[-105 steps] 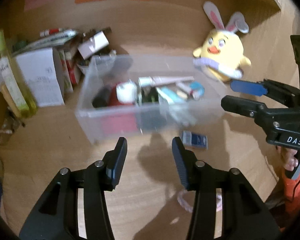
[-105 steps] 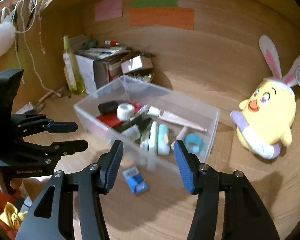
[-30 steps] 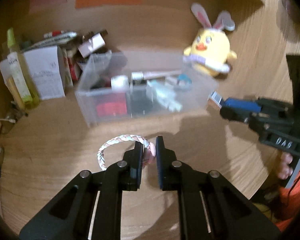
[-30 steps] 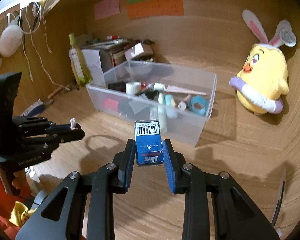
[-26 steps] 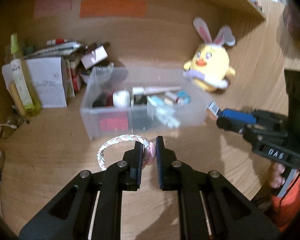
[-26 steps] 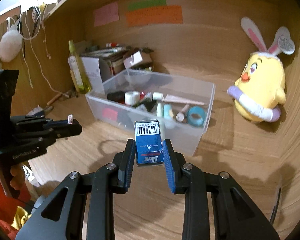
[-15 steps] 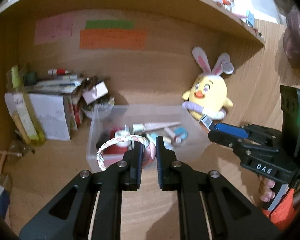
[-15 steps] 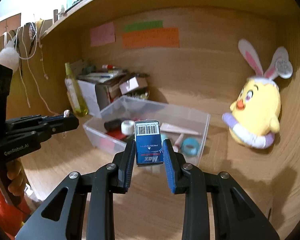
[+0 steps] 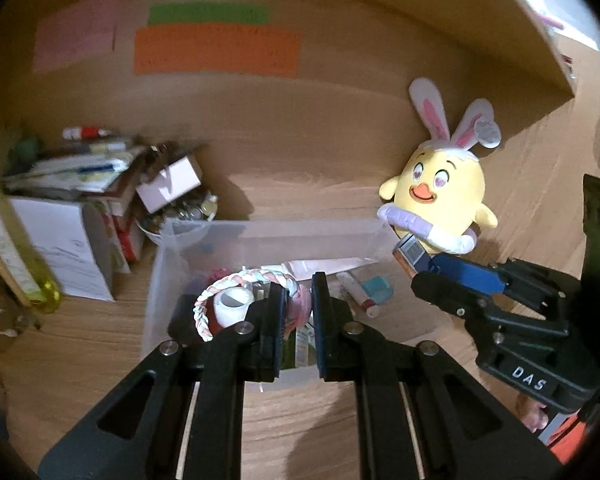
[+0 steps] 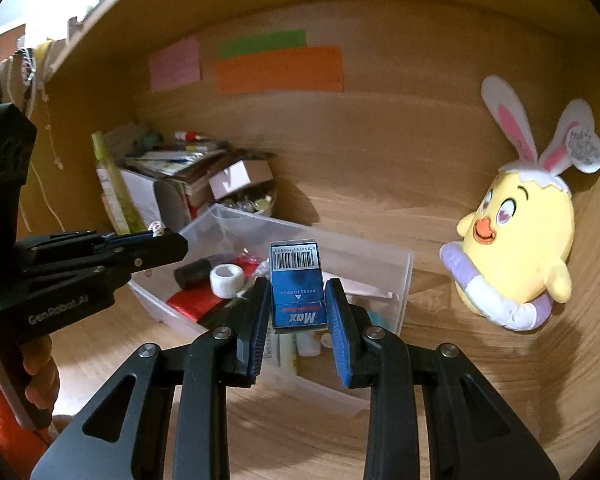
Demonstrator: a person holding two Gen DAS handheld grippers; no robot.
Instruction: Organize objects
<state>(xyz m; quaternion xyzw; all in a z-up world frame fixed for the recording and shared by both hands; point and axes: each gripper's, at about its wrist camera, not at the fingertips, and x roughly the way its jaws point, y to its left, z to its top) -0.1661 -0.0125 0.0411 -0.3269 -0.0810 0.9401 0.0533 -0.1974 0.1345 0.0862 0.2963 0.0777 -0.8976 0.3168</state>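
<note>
As seen from the left wrist, we hold the left tool [image 9: 296, 312] nearly closed, its jaws pinching the pink end of a braided loop [image 9: 240, 280] that curves away to the left of the fingers. Directly beyond and below the fingertips stands the clear bin [image 9: 168, 248] on the wooden tabletop [image 9: 80, 344], holding a white tape roll [image 9: 233, 306], a marker [image 9: 356, 294] and a teal roll [image 9: 378, 288] among other small items. To the right, the right tool [image 9: 416, 268] reaches toward the bin's right end with a small box between its fingers. Behind it sits the yellow chick plush [image 9: 440, 196]; far left lies a stack of papers and boxes [image 9: 100, 184].

From the right wrist, we see the right tool [image 10: 298, 316] closed on the blue box [image 10: 297, 284], barcode end up, held upright just ahead of the fingers and above the bin [image 10: 404, 276]. The left tool [image 10: 168, 246] enters from the left over the bin's near-left corner, a bit of the loop showing at its tip. The plush [image 10: 516, 240] sits well off to the right against the wall.
</note>
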